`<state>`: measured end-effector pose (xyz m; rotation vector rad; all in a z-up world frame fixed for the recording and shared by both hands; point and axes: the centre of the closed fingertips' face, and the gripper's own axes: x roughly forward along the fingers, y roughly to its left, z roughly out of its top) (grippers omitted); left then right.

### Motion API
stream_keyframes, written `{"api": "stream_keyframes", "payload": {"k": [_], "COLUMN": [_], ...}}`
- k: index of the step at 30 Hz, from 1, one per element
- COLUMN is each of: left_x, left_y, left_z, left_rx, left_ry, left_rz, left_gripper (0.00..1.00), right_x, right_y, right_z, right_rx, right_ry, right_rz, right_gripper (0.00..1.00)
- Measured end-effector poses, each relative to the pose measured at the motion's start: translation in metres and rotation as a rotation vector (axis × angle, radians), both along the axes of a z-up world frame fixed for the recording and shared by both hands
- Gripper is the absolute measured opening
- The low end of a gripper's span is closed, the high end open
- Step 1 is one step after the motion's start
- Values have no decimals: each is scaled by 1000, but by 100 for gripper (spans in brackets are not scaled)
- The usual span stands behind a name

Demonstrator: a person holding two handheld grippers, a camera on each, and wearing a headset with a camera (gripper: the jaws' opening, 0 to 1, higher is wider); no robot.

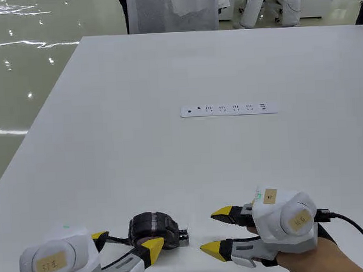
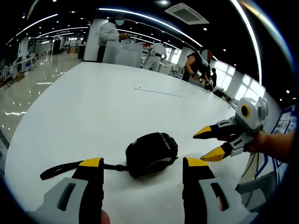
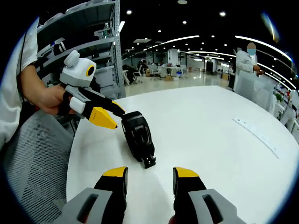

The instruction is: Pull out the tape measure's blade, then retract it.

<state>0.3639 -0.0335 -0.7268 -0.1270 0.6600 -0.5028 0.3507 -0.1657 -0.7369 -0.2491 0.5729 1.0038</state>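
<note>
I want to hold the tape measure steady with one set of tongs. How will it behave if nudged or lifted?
The tape measure looks rigid and compact, so it probably won't deform. Resting on the smooth white table, it may slide. Its strap looks floppy and would likely dangle.

White table (image 1: pixel 109 146): black tape measure (image 1: pixel 155 229) near front edge (strap (image 2: pixel 60 169) trailing), flat white strip (image 1: pixel 229 109) mid-table, well apart.
</note>
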Motion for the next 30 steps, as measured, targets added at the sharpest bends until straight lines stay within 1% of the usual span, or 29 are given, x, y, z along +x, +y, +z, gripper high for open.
{"api": "stream_keyframes", "payload": {"k": [2,4,5,6,7,8,9,10,12,14,15,16,17,18,19,21,24,26,29,30], "left_x": [-5,-9,-11,-13,-14,-15,-17,-17,-18,-19,-20,-22,-23,-25,-25,-28,-32,-36,-41,-42], "left_y": [4,8,9,11,14,16,20,23,30,34,36,39,40,42,44,48,54,58,62,63], "left_z": [2,4,5,6,7,8,9,9,13,18,20,22,23,25,26,27,30,30,32,32], "left_rx": [8,17,27,39,56,63,50,42,51,41,46,62,70,60,59,68,72,103,97,94], "left_ry": [-2,-8,-14,-24,-36,-42,-33,-29,-44,-55,-61,-71,-75,-77,-78,-81,-85,-100,-105,-99], "left_rz": [-16,-37,-48,-64,-80,-84,-80,-76,-82,-83,-87,-101,-108,-108,-108,-115,-121,-142,-138,-140], "left_gripper": [65,67,67,67,67,66,67,67,68,70,71,72,73,74,75,77,78,80,83,83], "right_x": [-2,-6,-8,-9,-11,-13,-15,-17,-22,-26,-27,-30,-31,-34,-35,-39,-45,-49,-55,-56], "right_y": [-4,-9,-10,-12,-13,-15,-19,-21,-26,-32,-34,-38,-40,-43,-45,-50,-55,-59,-67,-69], "right_z": [5,7,9,14,15,16,15,16,18,21,22,23,23,25,25,27,31,32,30,30], "right_rx": [4,1,4,13,15,9,-5,-6,-7,-13,-10,-10,-15,-16,-14,-22,-14,-18,-21,-22], "right_ry": [-13,-9,-16,-32,-28,-29,-30,-27,-31,-32,-31,-33,-33,-34,-34,-36,-35,-34,-21,-18], "right_rz": [-25,-37,-42,-54,-55,-59,-68,-71,-85,-100,-109,-118,-124,-133,-140,-155,-175,-183,-208,-214], "right_gripper": [40,41,40,40,40,42,43,44,45,47,47,48,49,51,51,53,55,57,60,61]}}
